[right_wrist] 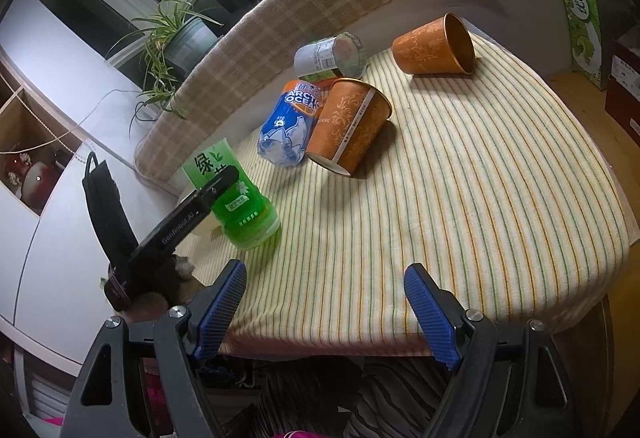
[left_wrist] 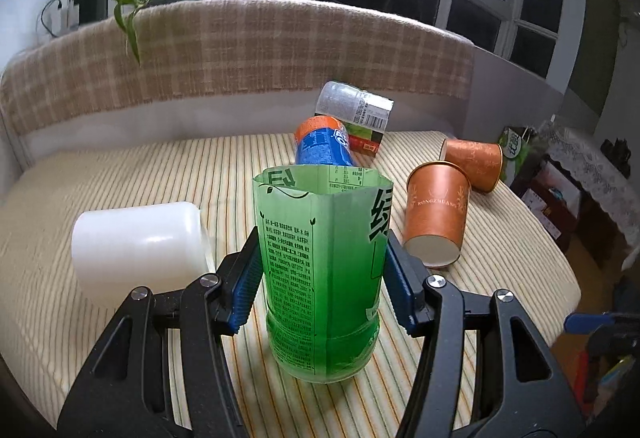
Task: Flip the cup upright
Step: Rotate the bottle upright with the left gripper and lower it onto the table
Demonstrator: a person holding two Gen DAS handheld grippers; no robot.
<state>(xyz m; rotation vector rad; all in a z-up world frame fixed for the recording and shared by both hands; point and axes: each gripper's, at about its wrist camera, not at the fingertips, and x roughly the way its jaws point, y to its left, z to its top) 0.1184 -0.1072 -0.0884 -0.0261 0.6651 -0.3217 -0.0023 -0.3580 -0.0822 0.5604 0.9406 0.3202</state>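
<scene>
The left gripper (left_wrist: 322, 270) clasps the upright green cup (left_wrist: 322, 270) at frame centre; the right gripper (right_wrist: 326, 312) hangs released at lower centre.

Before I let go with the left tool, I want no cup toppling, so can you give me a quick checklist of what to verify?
1. Green cup upright, open end up: ok.
2. Green cup base down on the striped cloth: looks ok in the right wrist view; contact cannot be confirmed.
3. Left tool pads flank the cup walls: ok; whether they are pressing, cannot tell.
4. White cup beside the left finger lies on its side, close by: not ok, mind it when opening.
5. Right tool open, empty, away from the cups: ok.
6. Two orange cups on their sides: not ok, not yet upright.
</scene>
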